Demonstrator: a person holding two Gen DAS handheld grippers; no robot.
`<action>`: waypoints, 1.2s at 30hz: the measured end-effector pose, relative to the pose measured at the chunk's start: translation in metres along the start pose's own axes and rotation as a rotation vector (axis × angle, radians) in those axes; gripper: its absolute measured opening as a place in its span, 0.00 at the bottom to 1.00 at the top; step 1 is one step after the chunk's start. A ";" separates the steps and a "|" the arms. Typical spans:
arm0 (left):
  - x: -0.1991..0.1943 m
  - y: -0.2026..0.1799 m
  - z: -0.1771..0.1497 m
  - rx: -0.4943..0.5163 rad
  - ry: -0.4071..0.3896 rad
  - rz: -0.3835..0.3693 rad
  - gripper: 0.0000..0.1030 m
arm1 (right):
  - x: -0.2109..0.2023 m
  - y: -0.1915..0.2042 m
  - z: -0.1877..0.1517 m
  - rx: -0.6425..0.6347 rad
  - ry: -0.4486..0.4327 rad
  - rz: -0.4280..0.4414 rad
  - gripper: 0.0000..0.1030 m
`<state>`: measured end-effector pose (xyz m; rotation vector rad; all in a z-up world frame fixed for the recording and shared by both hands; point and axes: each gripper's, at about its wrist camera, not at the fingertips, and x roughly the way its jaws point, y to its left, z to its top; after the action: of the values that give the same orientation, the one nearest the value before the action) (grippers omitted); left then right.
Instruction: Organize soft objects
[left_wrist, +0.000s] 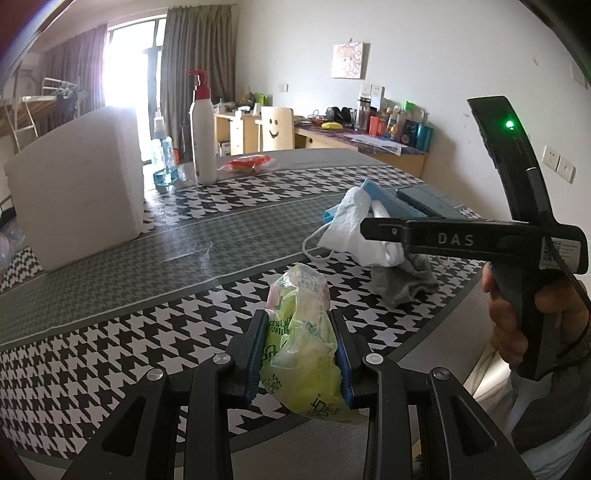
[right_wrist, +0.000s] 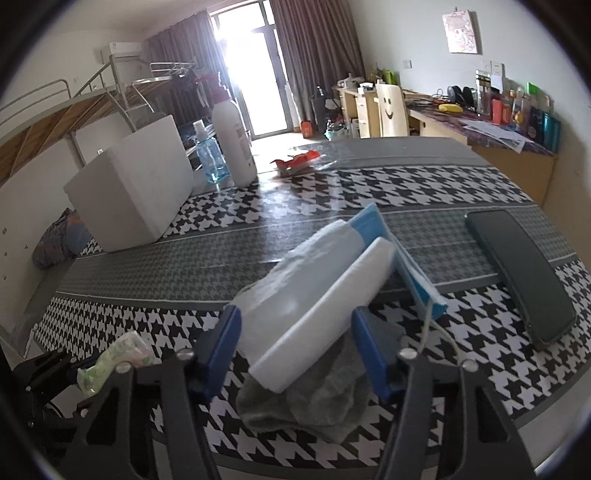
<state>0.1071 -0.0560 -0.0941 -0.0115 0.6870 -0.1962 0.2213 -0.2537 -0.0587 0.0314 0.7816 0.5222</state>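
Observation:
My left gripper (left_wrist: 300, 325) is shut on a crumpled green tissue pack (left_wrist: 301, 343), held over the near edge of the houndstooth table; the pack also shows at the lower left of the right wrist view (right_wrist: 114, 360). A pile of soft things lies to the right: a white face mask (left_wrist: 347, 221), a grey cloth (left_wrist: 404, 282) and a blue mask (right_wrist: 402, 258). My right gripper (right_wrist: 295, 328) is open, its jaws on either side of a white pad (right_wrist: 325, 314) and the grey cloth (right_wrist: 306, 402).
A white foam box (left_wrist: 79, 184) stands at the left. Behind it stand a white pump bottle (left_wrist: 201, 136) and a blue spray bottle (left_wrist: 162, 155). A red packet (left_wrist: 249, 162) lies far back. A dark phone (right_wrist: 521, 273) lies at the right.

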 end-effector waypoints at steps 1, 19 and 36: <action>-0.001 0.001 0.000 -0.001 0.001 0.001 0.34 | 0.001 0.001 0.001 -0.004 0.004 0.001 0.55; -0.005 0.010 -0.005 -0.014 0.000 0.006 0.34 | 0.016 0.004 0.000 -0.001 0.077 -0.037 0.13; -0.018 0.014 0.002 -0.021 -0.035 0.036 0.34 | -0.042 0.010 0.020 -0.009 -0.090 0.004 0.08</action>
<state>0.0972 -0.0391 -0.0829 -0.0225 0.6535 -0.1536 0.2061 -0.2612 -0.0144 0.0478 0.6918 0.5243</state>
